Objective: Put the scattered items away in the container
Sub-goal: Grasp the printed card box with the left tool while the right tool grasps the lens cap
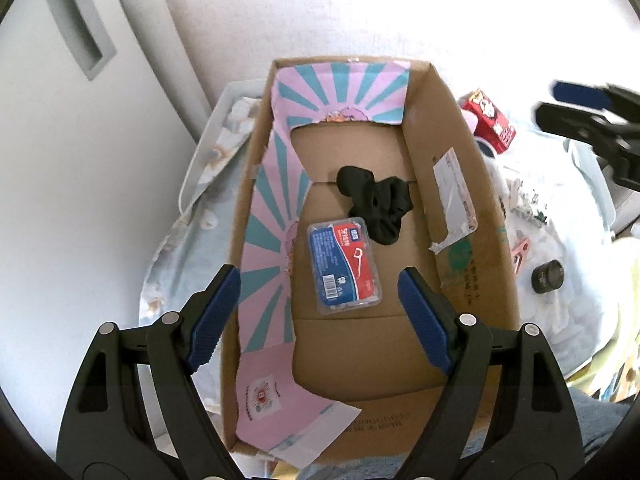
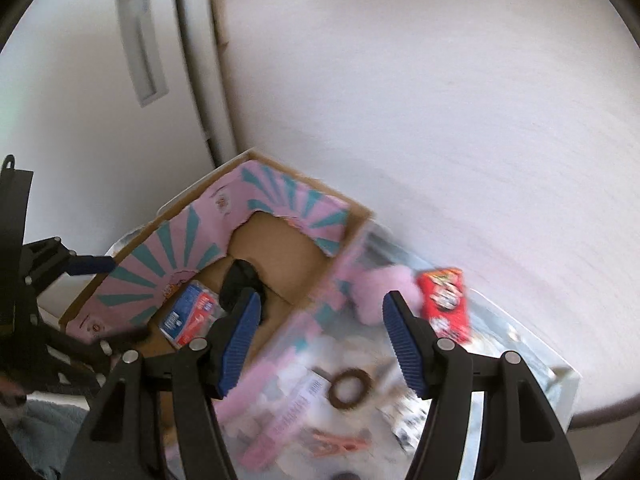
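Cardboard box [image 1: 460,216] lies below the left gripper [image 1: 320,304], whose jaws stand open and empty over a blue-and-red floss-pick case [image 1: 344,266] and a black sock [image 1: 378,204] already inside. The right gripper [image 2: 320,338], jaws also open and empty, hangs over the clutter outside the box: beyond its jaws a red carton [image 2: 446,304], light and stiff, best pinched across its narrow sides; between them a brown ring [image 2: 350,392], small and probably slippery, better taken by its rim.

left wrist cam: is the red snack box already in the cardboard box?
No, the red snack box lies outside the cardboard box, past its right wall; inside are only the floss pick case and black cloth.
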Action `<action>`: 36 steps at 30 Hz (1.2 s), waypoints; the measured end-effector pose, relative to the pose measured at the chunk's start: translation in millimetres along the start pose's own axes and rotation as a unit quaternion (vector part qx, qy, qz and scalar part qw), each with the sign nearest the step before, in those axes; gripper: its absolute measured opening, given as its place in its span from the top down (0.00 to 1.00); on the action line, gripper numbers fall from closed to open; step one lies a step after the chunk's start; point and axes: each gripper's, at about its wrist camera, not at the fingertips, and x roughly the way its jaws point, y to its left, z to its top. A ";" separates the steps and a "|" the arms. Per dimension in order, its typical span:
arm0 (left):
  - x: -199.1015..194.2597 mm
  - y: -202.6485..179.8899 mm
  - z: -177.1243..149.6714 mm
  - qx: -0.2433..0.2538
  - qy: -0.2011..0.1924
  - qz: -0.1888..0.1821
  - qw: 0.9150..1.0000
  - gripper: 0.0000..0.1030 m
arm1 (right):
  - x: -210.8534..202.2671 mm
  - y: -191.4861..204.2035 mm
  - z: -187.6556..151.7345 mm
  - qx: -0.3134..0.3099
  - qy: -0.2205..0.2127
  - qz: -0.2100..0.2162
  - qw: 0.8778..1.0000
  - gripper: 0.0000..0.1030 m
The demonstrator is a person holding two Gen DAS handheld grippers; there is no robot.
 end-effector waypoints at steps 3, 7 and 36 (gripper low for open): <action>-9.8 -1.3 3.1 0.000 -0.010 -0.006 1.000 0.22 | -30.0 -23.9 -11.7 0.024 -0.009 -0.022 0.999 0.42; -23.7 -16.1 8.8 0.012 -0.027 -0.019 0.999 0.22 | -59.8 -51.5 -33.9 0.057 -0.018 -0.049 0.997 0.42; -13.5 -197.7 58.9 0.136 -0.008 -0.146 0.980 0.22 | -49.9 -33.7 -163.0 0.065 -0.004 -0.041 0.997 0.42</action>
